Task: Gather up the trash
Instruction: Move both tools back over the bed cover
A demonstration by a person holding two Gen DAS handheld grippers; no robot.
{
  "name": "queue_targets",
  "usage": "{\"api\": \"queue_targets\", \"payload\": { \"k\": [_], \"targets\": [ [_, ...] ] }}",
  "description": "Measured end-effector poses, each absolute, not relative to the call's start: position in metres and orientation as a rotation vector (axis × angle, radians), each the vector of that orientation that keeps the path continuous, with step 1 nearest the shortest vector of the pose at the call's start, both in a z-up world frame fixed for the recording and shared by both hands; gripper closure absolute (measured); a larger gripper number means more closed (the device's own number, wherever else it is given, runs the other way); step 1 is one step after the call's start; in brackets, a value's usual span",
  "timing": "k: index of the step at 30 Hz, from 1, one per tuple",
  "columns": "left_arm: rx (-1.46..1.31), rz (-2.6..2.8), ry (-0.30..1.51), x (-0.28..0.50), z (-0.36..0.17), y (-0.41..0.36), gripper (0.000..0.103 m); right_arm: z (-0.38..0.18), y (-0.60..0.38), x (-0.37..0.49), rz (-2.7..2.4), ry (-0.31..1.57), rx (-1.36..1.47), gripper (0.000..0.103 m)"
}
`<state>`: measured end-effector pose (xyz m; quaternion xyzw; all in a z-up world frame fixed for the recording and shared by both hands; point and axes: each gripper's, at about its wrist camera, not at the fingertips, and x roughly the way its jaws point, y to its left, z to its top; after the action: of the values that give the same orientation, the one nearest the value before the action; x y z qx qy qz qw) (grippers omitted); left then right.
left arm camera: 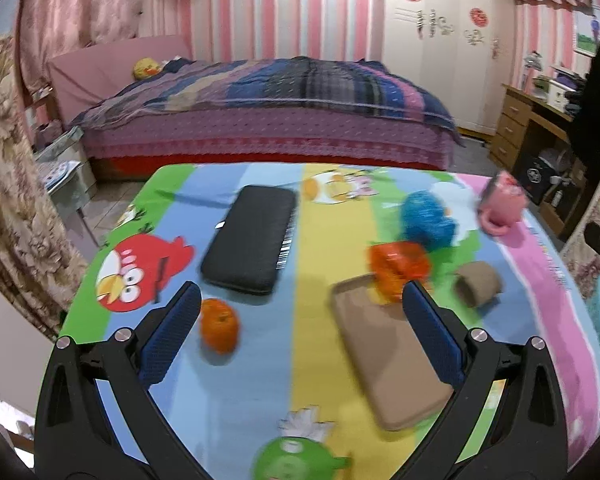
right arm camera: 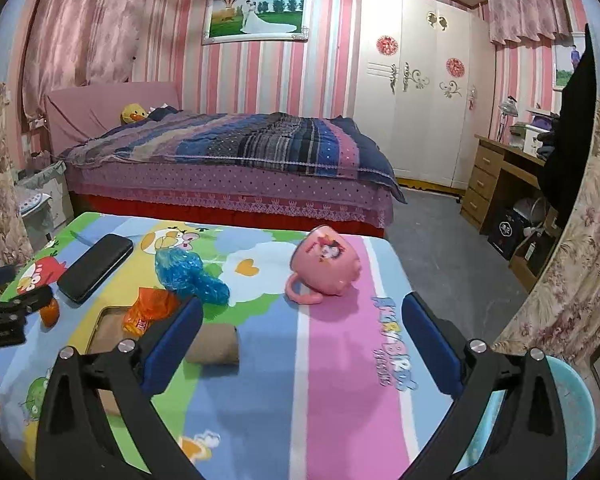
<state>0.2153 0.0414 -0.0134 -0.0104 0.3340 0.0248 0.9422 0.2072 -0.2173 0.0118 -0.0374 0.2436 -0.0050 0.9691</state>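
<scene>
Left gripper [left arm camera: 302,304] wide open and empty above counter [left arm camera: 268,344], right gripper [right arm camera: 302,316] likewise, orange wrapper [right arm camera: 150,310] touching brown tray [left arm camera: 388,356], blue wrapper [right arm camera: 188,272] beside it

Soft indoor light; left wrist view motion-blurred, esp. lower right; right wrist view sharp; fisheye bends, darkens frame edges.

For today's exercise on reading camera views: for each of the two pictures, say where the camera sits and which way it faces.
Left wrist: on the left gripper, jaws open, above the table's near edge, facing the bed; its own two fingers show.
Right wrist: on the right gripper, jaws open, further right, facing the bed; its fingers show, the left gripper at its left edge.
Shared: pink mug, black case, blue bag.
</scene>
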Motion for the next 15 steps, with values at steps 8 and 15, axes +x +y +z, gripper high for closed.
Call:
{"api": "queue_targets", "payload": {
  "k": [8, 15],
  "targets": [
    [-0.141, 0.119, 0.793, 0.244, -0.059, 0.099, 0.007, -0.027, -0.219, 0.223, -0.032, 0.59, -0.103, 0.005],
    [-0.203, 0.114, 0.867, 0.251, -0.083, 0.113, 0.021, -0.042, -0.231, 0.23, -0.027, 0.637, -0.07, 0.005]
  ]
}}
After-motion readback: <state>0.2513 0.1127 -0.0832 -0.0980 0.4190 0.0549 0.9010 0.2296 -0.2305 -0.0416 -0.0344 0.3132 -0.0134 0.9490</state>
